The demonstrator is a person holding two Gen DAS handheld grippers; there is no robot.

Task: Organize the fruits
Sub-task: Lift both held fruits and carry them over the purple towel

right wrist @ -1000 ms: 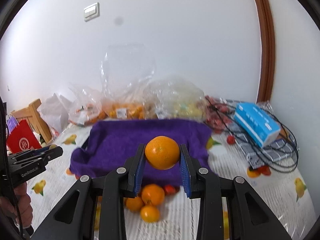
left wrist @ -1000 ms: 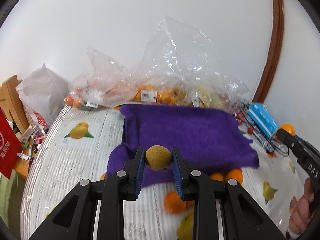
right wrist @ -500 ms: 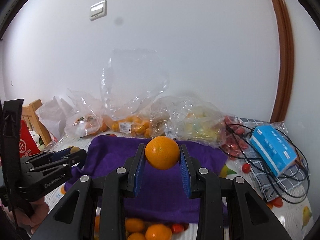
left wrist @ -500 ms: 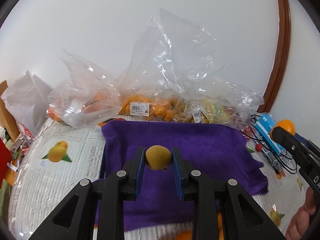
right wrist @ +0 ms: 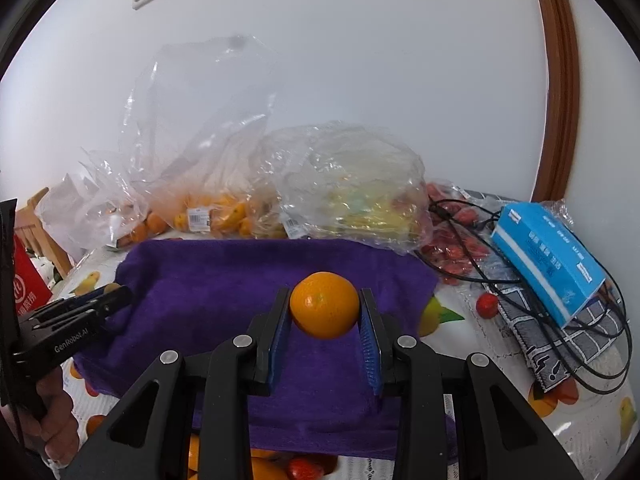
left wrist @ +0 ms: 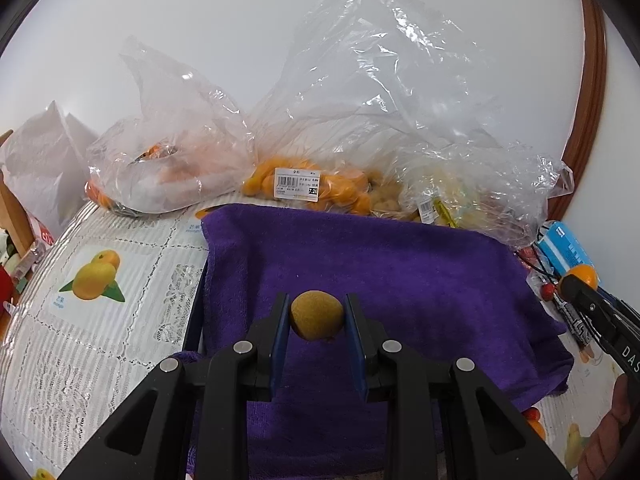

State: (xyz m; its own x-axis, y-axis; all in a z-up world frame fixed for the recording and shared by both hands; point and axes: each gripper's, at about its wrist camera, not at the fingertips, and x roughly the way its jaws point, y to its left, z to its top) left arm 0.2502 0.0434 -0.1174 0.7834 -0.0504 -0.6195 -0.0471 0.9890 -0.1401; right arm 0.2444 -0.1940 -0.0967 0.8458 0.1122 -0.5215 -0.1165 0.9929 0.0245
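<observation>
Above the fuzzy purple towel [left wrist: 400,280], the left tongs [left wrist: 317,322] are pinching a rough brown kiwi [left wrist: 317,315] while the right tongs [right wrist: 325,316] are pinching a glossy round orange [right wrist: 324,305], both reaching level over it; only the right view is showing the blue box [right wrist: 548,256] fully, right of the towel

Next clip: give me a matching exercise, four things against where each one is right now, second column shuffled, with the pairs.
Things:
1. kiwi
2. orange
3. blue box
4. purple towel

Places:
a. on black cables, right side of table
b. spread across the table's middle
c. in left gripper
d. in right gripper

Pairs: 1-c, 2-d, 3-a, 4-b
</observation>
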